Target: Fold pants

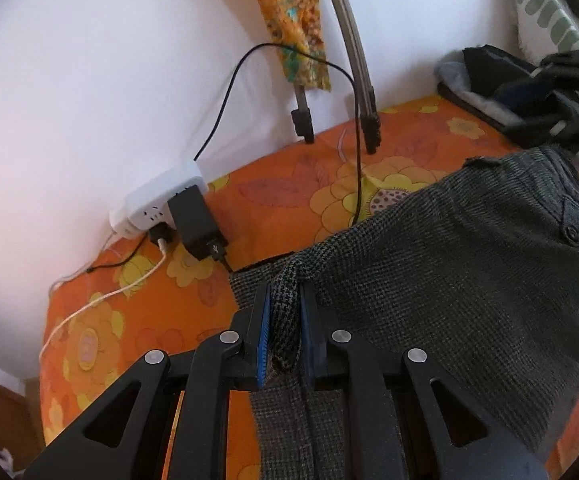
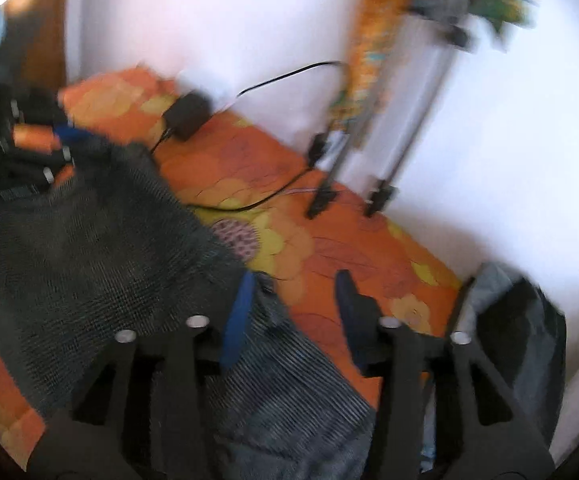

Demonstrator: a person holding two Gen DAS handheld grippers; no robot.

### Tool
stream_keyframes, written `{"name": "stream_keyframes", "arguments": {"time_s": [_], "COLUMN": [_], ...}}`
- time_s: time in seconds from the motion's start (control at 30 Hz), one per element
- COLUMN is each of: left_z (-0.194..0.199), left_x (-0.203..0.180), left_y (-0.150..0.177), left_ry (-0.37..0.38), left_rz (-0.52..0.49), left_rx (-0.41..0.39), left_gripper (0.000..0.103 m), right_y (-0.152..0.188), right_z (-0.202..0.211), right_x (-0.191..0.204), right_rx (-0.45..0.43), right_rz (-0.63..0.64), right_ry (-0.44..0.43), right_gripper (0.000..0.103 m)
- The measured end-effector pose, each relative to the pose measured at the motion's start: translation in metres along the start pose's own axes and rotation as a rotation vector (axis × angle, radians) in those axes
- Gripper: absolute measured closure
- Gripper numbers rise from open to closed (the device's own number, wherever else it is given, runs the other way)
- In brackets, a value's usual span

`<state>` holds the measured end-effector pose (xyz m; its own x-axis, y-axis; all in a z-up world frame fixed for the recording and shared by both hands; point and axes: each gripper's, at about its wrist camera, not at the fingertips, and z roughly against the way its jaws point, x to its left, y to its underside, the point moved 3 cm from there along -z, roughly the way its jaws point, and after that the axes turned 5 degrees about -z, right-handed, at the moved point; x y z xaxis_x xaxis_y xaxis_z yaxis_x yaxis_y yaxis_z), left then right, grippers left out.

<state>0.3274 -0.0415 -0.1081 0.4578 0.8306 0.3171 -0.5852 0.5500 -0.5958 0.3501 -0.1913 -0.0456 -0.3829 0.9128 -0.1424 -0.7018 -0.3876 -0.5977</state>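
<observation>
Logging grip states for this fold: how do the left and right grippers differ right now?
The left gripper is shut on the dark checked woven pants, a bunched fold between its blue pads; the right gripper is open, gripping nothing. Both hang over the orange floral bedsheet.

Dark grey houndstooth pants [image 1: 469,264], orange yellow-flowered bedsheet [image 1: 281,200], white wall [image 1: 89,80]

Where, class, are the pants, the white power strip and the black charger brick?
pants [image 1: 469,264]: left wrist view, on the flat dark checked cloth.
white power strip [image 1: 149,204]: left wrist view, on its socket face.
black charger brick [image 1: 195,222]: left wrist view, on its top.
</observation>
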Motion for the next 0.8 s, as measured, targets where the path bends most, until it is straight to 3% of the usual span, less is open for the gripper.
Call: {"name": "stream_keyframes", "arguments": {"time_s": [0.2, 0.33, 0.4, 0.5, 0.57, 0.67, 0.8], "left_z": [-0.007, -0.012, -0.014, -0.015, -0.015, -0.016, -0.021], "left_x": [0.001, 0.000, -0.001, -0.002, -0.001, 0.001, 0.004], "left_y": [-0.004, -0.004, -0.004, -0.004, -0.005, -0.006, -0.007], "left_ry": [-0.005, -0.016, -0.024, -0.036, -0.041, -0.051, -0.061], "left_rz": [0.000, -0.001, -0.009, -0.018, -0.020, -0.023, -0.009], "left_rx": [0.003, 0.012, 0.018, 0.027, 0.031, 0.033, 0.042], "left_gripper": [0.091, 0.091, 0.091, 0.091, 0.091, 0.091, 0.091], "right_y": [0.053, 0.090, 0.103, 0.106, 0.106, 0.102, 0.096], "right_z": [0.044, 0.038, 0.028, 0.013, 0.003, -0.008, -0.016], "right_x": [-0.085, -0.112, -0.121, -0.124, -0.117, -0.105, -0.102], "right_rx": [0.019, 0.075, 0.097, 0.117, 0.133, 0.160, 0.153], "right_rz": [-0.359, -0.441, -0.513, -0.562, -0.542, -0.490, -0.444], "right_ry": [0.002, 0.006, -0.043, -0.094, -0.082, -0.060, 0.022], "right_gripper": [0.045, 0.044, 0.044, 0.044, 0.045, 0.087, 0.088]}}
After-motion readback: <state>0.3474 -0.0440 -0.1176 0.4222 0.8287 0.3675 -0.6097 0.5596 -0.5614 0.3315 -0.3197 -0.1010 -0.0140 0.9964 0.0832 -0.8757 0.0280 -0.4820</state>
